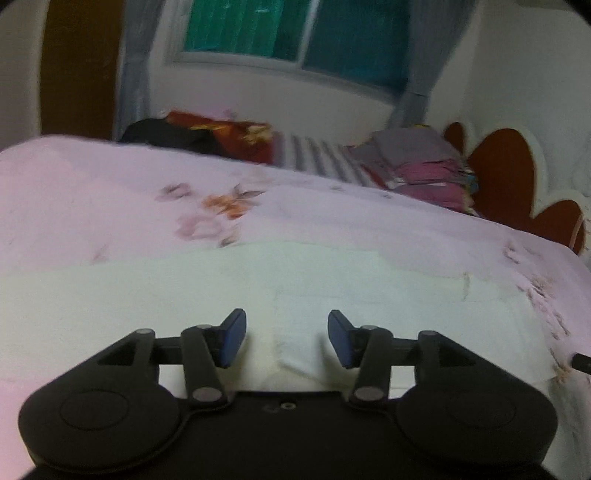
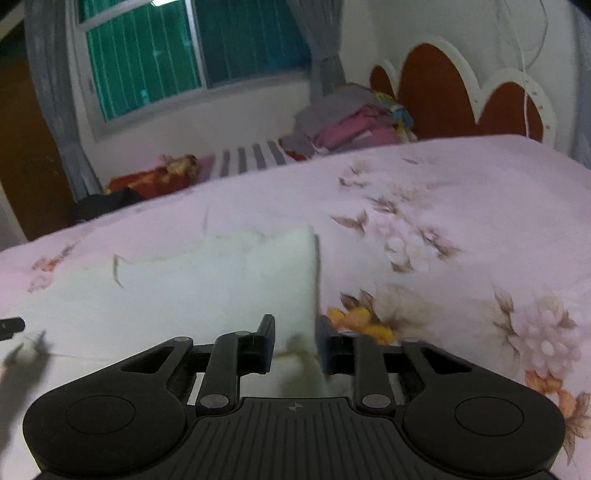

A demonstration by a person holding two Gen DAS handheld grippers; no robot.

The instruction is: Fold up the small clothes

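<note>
A small white garment (image 1: pixel 258 280) lies flat on the pink floral bedsheet (image 1: pixel 74 203). My left gripper (image 1: pixel 286 338) stands open just above the garment's near edge; the cloth shows between its blue pads (image 1: pixel 232 339), which do not press on it. In the right wrist view the same white garment (image 2: pixel 221 288) ends in a straight right edge. My right gripper (image 2: pixel 295 339) is shut on the garment's near right corner, and the cloth is bunched between the narrow jaws. A dark tip of the left gripper (image 2: pixel 11 326) pokes in at the left edge.
A stack of folded clothes (image 2: pixel 351 122) sits at the far side by the red and white headboard (image 2: pixel 436 96). Red and dark bedding (image 1: pixel 207 136) lies far back under the window (image 1: pixel 295 33). Bare floral bedsheet (image 2: pixel 461 221) stretches to the right of the garment.
</note>
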